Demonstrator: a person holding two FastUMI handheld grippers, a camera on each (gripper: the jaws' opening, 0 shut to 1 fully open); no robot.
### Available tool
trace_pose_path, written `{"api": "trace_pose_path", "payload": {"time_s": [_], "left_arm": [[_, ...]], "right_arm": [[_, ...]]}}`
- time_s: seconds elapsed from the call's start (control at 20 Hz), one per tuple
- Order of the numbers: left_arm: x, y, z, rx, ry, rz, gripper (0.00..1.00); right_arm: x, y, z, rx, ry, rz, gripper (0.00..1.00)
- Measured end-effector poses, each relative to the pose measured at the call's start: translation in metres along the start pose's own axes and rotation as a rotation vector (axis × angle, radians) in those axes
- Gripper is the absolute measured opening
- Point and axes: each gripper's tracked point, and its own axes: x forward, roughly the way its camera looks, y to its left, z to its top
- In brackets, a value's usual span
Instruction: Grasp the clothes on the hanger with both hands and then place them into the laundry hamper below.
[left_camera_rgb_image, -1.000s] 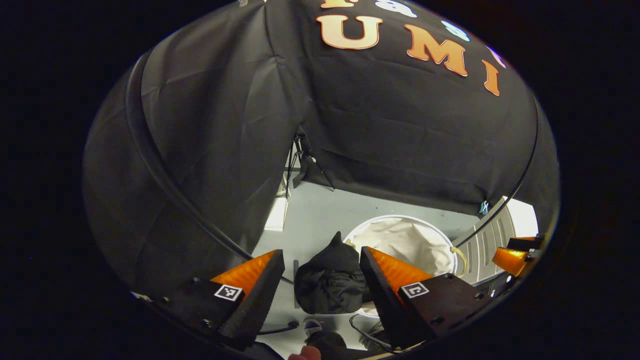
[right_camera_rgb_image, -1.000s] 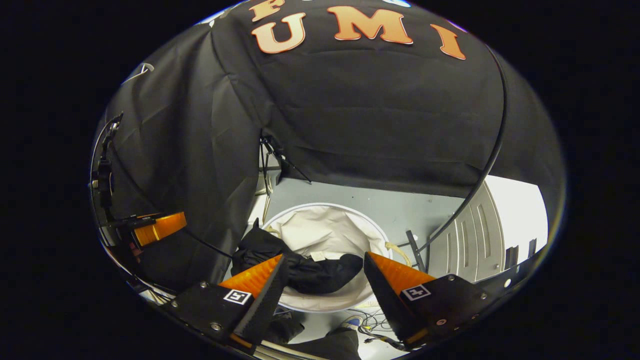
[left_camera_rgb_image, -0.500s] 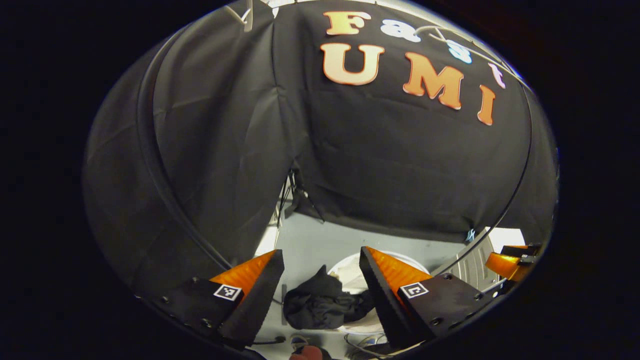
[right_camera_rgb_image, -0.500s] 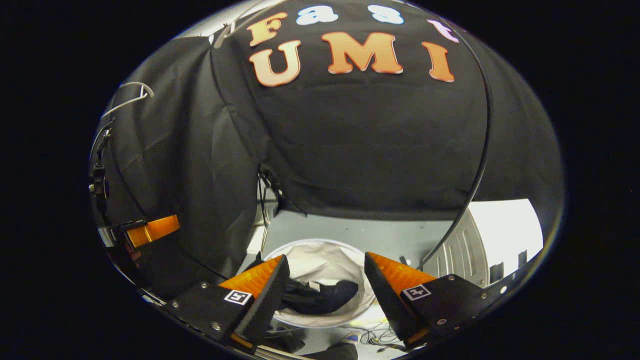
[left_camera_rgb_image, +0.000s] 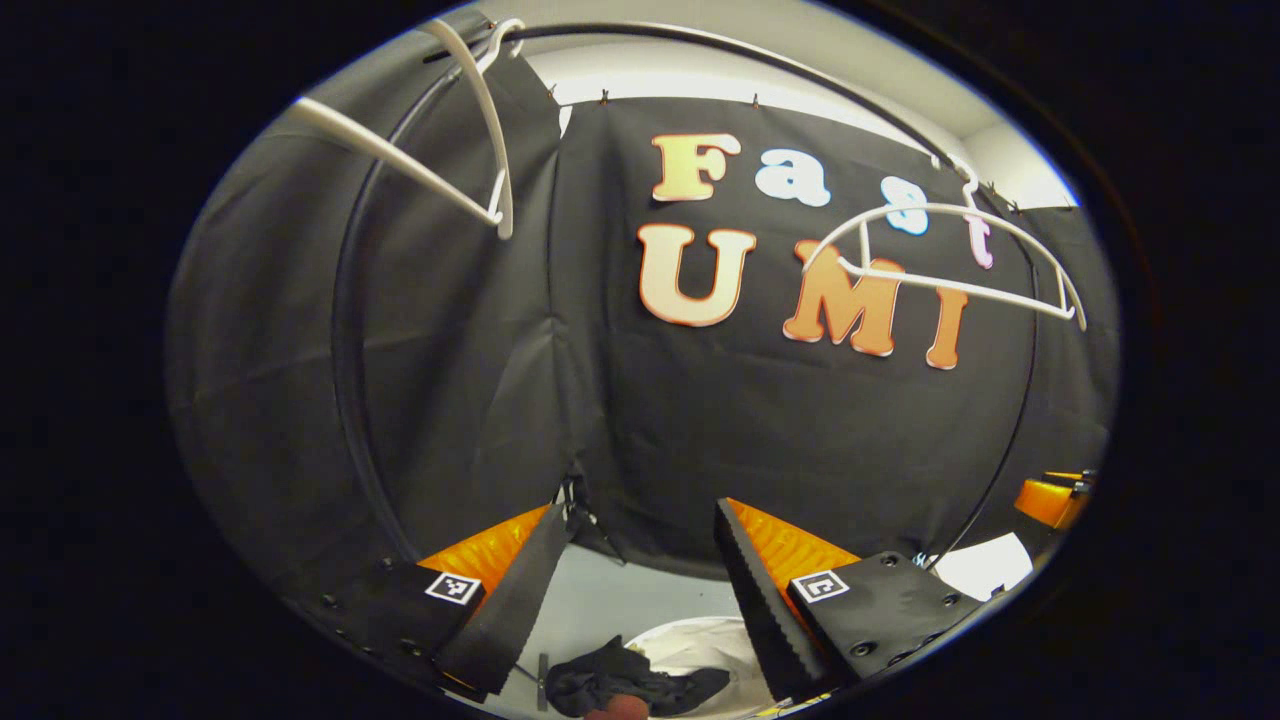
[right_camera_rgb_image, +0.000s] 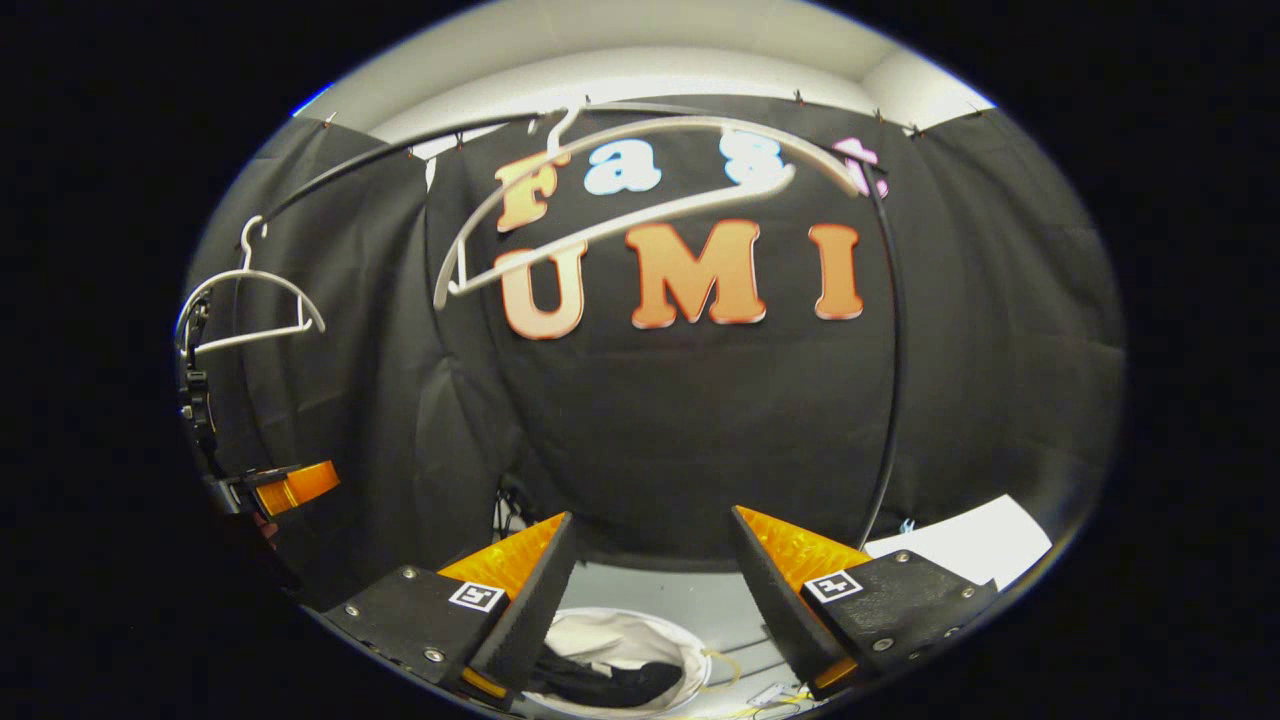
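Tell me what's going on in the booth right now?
A person is holding two grippers, both open and holding nothing. The left gripper and right gripper point at the back wall, above the hamper. Dark clothes lie partly in the hamper, draped over its rim. Two white hangers hang bare on the rail.

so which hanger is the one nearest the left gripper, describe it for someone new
Find the black curved rail running across the top of the booth. Two bare white hangers hang from it; the one meant is the left hanger in the left gripper view, turned nearly end-on, while the other hanger faces the camera broadside.
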Motion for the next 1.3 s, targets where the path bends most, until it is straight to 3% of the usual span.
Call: {"api": "trace_pose_path", "payload": {"time_s": [0.1,0.15,0.2,0.35,0.4,0.45,0.7,1.3], "left_arm": [[-0.006,-0.002,0.024,-0.004,-0.060,-0.006,0.97],[-0.009,-0.005,0.036,-0.005,-0.094,-0.014,0.97],[-0.011,-0.007,0.048,-0.006,-0.131,-0.022,0.94],[-0.019,-0.007,0.082,0.029,-0.244,-0.015,0.97],[-0.017,-0.010,0.087,0.047,-0.269,-0.013,0.96],[-0.020,-0.012,0.091,0.058,-0.281,-0.013,0.94],[-0.036,-0.023,0.105,0.032,-0.320,-0.032,0.93],[-0.032,-0.020,0.100,0.008,-0.311,-0.008,0.96]], "right_arm": [[-0.010,-0.019,0.029,-0.007,-0.066,-0.033,0.93],[-0.014,-0.025,0.046,-0.005,-0.103,-0.046,1.00],[-0.018,-0.030,0.060,-0.003,-0.145,-0.050,0.93],[-0.032,-0.059,0.094,-0.017,-0.253,-0.108,0.93],[-0.036,-0.069,0.100,-0.020,-0.266,-0.128,1.00],[-0.040,-0.074,0.105,-0.021,-0.276,-0.143,0.93],[-0.056,-0.081,0.122,-0.052,-0.332,-0.162,0.93],[-0.056,-0.070,0.117,-0.071,-0.321,-0.125,0.93]]}}
